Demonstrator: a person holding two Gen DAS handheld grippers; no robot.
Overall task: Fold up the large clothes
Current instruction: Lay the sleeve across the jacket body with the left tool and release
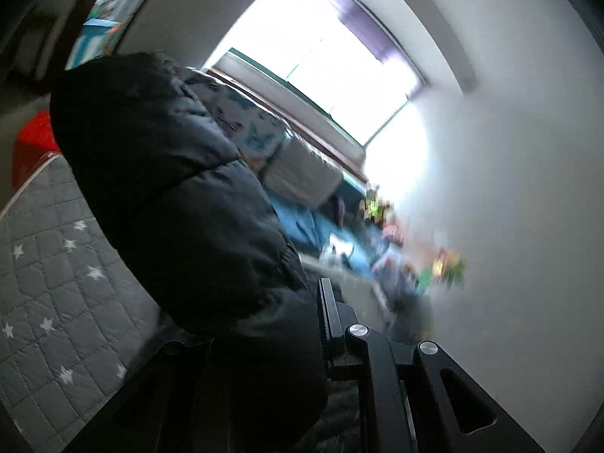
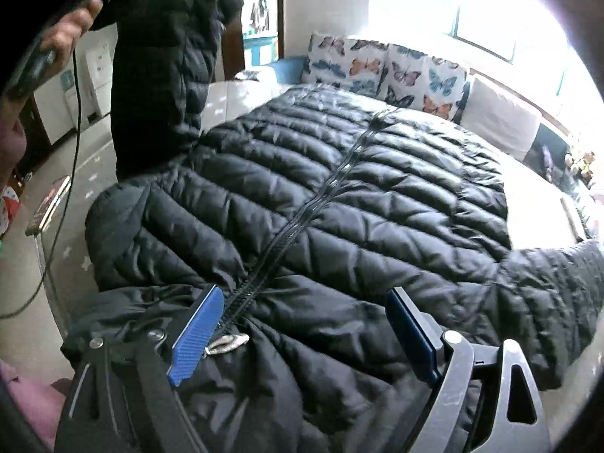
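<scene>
While the black puffer jacket (image 2: pixel 339 196) lies spread front-up across the bed (image 2: pixel 536 226), its zipper (image 2: pixel 302 219) running up the middle toward the butterfly pillows (image 2: pixel 385 71), one sleeve (image 2: pixel 170 56) is lifted high off the bed's left edge. The left gripper (image 1: pixel 298 339) is clamped on that sleeve's quilted fabric, with no gap between its fingers. The right gripper (image 2: pixel 302 324) hovers over the collar end nearest the camera, its blue pads (image 2: pixel 196 328) set wide apart either side of the zipper pull (image 2: pixel 226 343).
</scene>
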